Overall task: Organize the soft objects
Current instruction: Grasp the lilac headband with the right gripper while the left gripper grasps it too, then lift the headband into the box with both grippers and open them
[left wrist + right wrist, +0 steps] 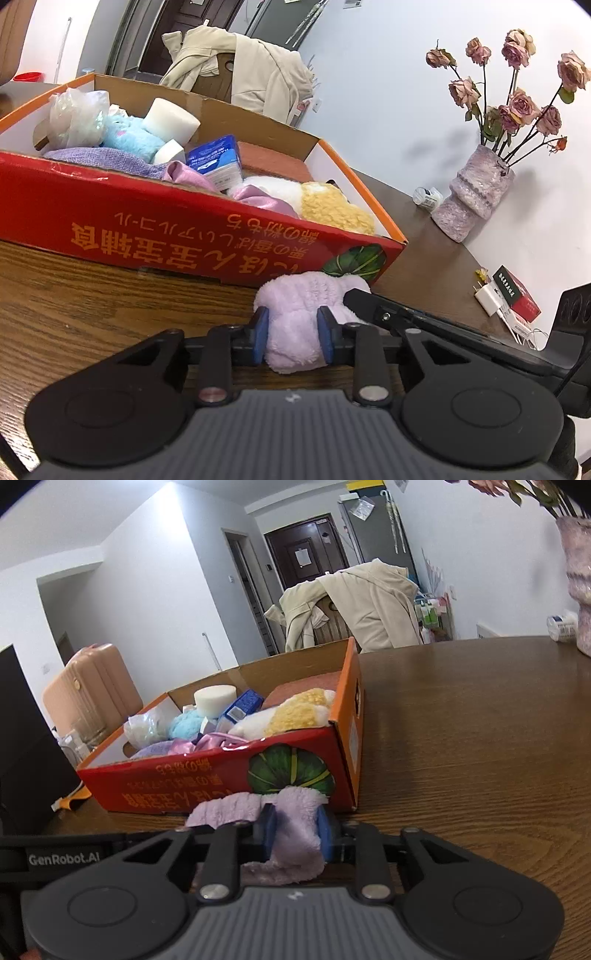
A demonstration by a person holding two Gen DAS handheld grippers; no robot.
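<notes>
The blue pads (261, 334) of the left gripper (293, 334) were pressed against both sides of a fluffy lilac terry cloth (295, 317), the jaws narrowed onto a bunched fold of it. The right gripper (295, 830) was likewise clamped on the same lilac cloth (295, 834), its blue pads (268, 830) squeezing a thinner fold, with loose ends spilling left and below the fingers. In the left wrist view, one black finger of the right gripper was seen reaching in from the right and touching the cloth.

The cloth was lying on the brown wood-grain tabletop (480, 757), directly against the near wall of a red and orange cardboard box (110, 218), by the box's printed green pumpkin corner. The box was printed with yellow characters and was open at the top.

Inside the box were noted: a yellow and white plush toy (332, 208) at the near right corner, a pink satin cloth (255, 201), a blue tissue packet (218, 162), a white foam cylinder (170, 120), a light blue fuzzy toy (129, 136), a purple towel (99, 157) and a crumpled clear plastic bag (74, 114).

Toward the right edge of the tabletop, by the wall, a mottled pink vase (472, 192) of dried roses was recorded, with a small clear bottle (428, 197) lying beside it. A red and black carton (517, 291) and a white charger (489, 297) were placed further along that edge.
</notes>
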